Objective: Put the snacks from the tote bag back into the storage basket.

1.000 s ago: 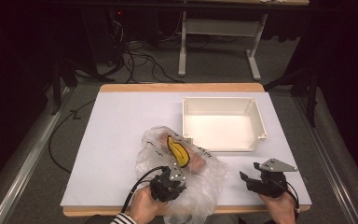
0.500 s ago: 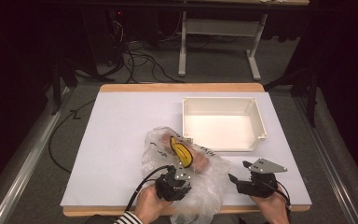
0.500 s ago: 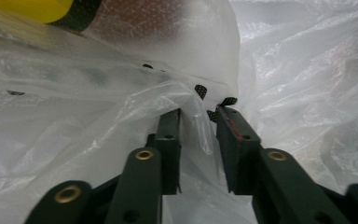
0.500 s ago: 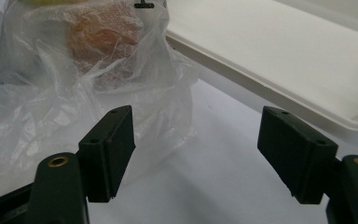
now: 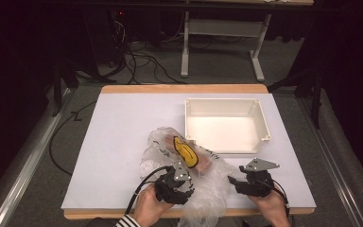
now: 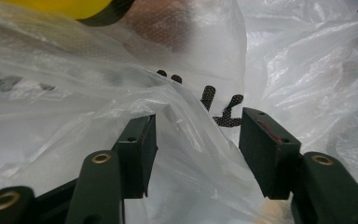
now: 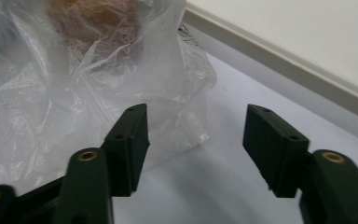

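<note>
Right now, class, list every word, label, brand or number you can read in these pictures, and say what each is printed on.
Nothing can be read for certain.
Black printed characters on the clear plastic bag: seen through crumpled film in the left gripper view, partly hidden, unreadable.
The same dark print on the bag beside the white bin in the high view: too small to read.
Yellow item inside the bag: dark edging, no legible text.
</note>
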